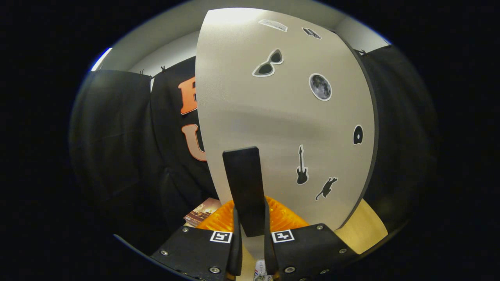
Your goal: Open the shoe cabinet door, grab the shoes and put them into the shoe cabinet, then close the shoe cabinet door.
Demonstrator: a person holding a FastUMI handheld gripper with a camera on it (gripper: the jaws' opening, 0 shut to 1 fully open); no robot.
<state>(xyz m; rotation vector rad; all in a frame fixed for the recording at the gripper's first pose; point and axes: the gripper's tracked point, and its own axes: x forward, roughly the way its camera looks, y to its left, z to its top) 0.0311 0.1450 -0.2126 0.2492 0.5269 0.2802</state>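
beige rigid cabinet door with stickers [273, 117] fills centre and upper frame, swung at angle. black upright bar handle [244, 187] at lower centre stands between gripper [250, 242] fingers, jaws closed on it. door likely stiff, light, hinged; handle best hold, smooth, may slip. orange ribbed object [287, 216] just behind handle.

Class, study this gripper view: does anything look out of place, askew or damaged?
Nothing stands out. The gripper is shut on the black handle of the cabinet door; its stickers lie flat and intact. An orange object sits below.
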